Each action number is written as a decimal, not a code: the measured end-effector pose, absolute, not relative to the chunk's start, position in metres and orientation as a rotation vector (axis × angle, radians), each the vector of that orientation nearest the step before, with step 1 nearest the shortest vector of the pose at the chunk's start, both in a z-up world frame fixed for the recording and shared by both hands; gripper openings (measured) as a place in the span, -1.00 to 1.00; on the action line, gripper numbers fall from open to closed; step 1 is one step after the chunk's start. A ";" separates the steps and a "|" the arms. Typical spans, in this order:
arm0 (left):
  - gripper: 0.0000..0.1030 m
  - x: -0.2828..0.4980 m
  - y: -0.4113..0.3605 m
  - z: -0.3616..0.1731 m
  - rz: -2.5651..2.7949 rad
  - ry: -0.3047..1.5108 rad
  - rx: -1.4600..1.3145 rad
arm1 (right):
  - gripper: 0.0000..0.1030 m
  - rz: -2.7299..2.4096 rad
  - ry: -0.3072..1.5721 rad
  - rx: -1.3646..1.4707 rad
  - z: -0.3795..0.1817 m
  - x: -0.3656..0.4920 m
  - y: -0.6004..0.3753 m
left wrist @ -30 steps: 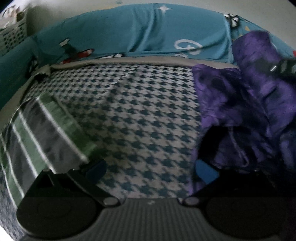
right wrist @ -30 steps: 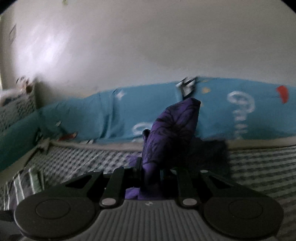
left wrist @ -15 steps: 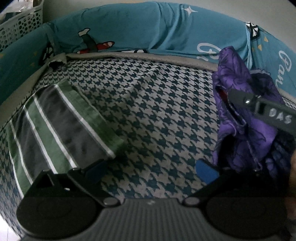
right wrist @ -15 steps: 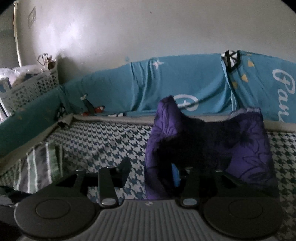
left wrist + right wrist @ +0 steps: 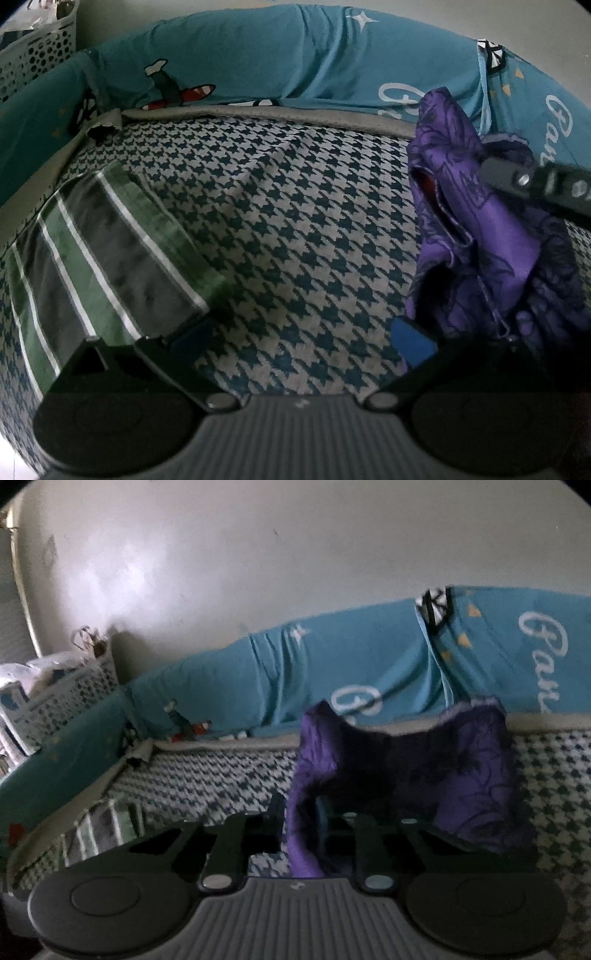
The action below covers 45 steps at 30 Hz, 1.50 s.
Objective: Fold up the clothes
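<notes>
Both wrist views look low across the houndstooth bed (image 5: 295, 229), sharing the teal bumper (image 5: 221, 686)

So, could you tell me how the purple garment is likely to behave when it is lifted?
Probably floppy: the purple garment sags in folds from the right tongs, whose jaws are closing on it. Likely light, since a small pinch holds it up.

The purple garment (image 5: 461, 775) is thin, soft cloth with a faint sheen and a dark printed pattern. The bed cover (image 5: 295, 229) is matt woven cloth in houndstooth. The striped garment (image 5: 103, 251) looks like matt knit. The teal bumper (image 5: 277, 59) is smooth printed cotton. Each claw's body is matt black plastic with a ribbed grey plate and small shiny metal pins. The basket (image 5: 66, 701) is perforated white plastic.
</notes>
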<state>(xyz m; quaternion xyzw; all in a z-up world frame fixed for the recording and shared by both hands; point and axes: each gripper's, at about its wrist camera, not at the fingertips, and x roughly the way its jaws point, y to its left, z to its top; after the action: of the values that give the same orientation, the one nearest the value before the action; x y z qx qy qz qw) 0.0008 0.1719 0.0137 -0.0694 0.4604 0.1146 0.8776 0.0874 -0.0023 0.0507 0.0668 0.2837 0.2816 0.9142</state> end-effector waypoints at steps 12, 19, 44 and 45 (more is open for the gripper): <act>1.00 0.004 0.165 0.010 0.239 0.982 -0.103 | -0.68 0.601 0.720 0.063 0.015 0.107 0.031; 1.00 0.000 0.157 0.012 0.211 0.974 -0.100 | -0.68 0.564 0.646 0.114 0.041 0.078 -0.005; 1.00 -0.067 0.091 -0.009 0.089 0.956 0.042 | -0.19 0.285 0.653 0.159 0.038 -0.053 -0.185; 1.00 -0.071 0.089 -0.010 0.086 0.957 0.045 | -0.18 0.265 0.654 0.168 0.038 -0.057 -0.193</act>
<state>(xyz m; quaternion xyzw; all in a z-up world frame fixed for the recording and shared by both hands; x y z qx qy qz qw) -0.0707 0.0890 -0.0102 0.0216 0.4602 0.0411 0.8866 -0.0573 -0.1930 0.0378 0.0822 0.3200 0.1296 0.9349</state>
